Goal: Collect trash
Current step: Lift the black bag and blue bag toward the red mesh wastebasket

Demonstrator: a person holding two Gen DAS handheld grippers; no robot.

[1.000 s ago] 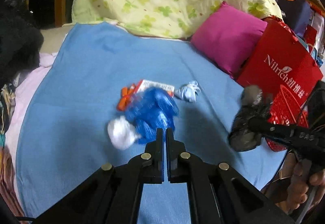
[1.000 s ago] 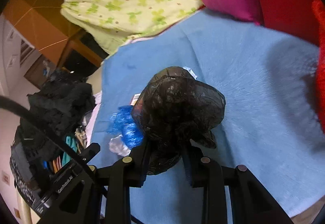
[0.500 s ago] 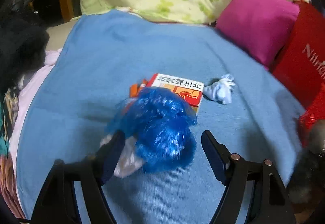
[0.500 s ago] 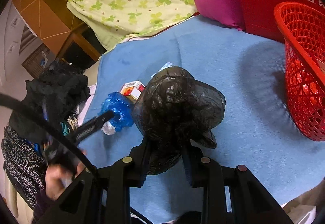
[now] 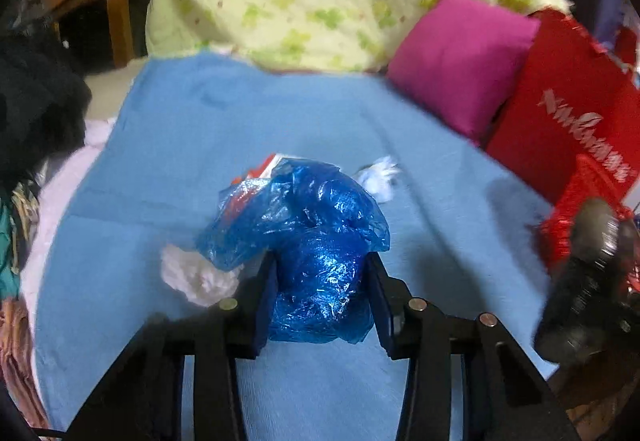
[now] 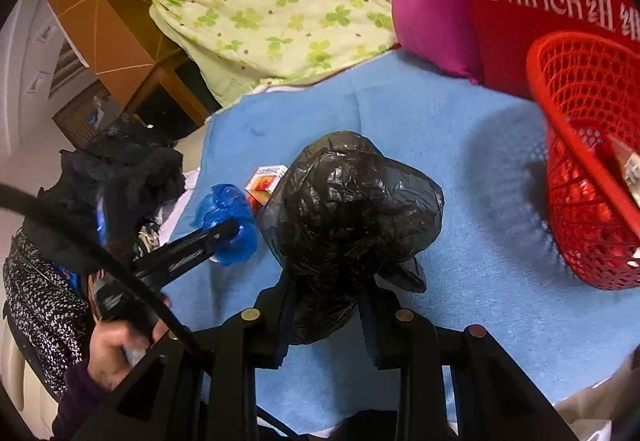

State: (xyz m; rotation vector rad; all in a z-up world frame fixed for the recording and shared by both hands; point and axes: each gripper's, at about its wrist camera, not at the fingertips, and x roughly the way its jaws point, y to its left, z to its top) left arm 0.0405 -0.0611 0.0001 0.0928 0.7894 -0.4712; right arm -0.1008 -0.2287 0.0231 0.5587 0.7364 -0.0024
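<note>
Between closing left fingers (image 5: 269, 283): blue plastic bag (image 5: 316, 257), pressed.

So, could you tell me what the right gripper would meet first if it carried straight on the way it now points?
Apart from the black bag clamped in the right gripper, probably the blue blanket just beyond; the red basket sits off to the right. Depth is hard to judge.

Blue bag (image 5: 316, 241) hides most of the carton (image 5: 266, 167)
</note>
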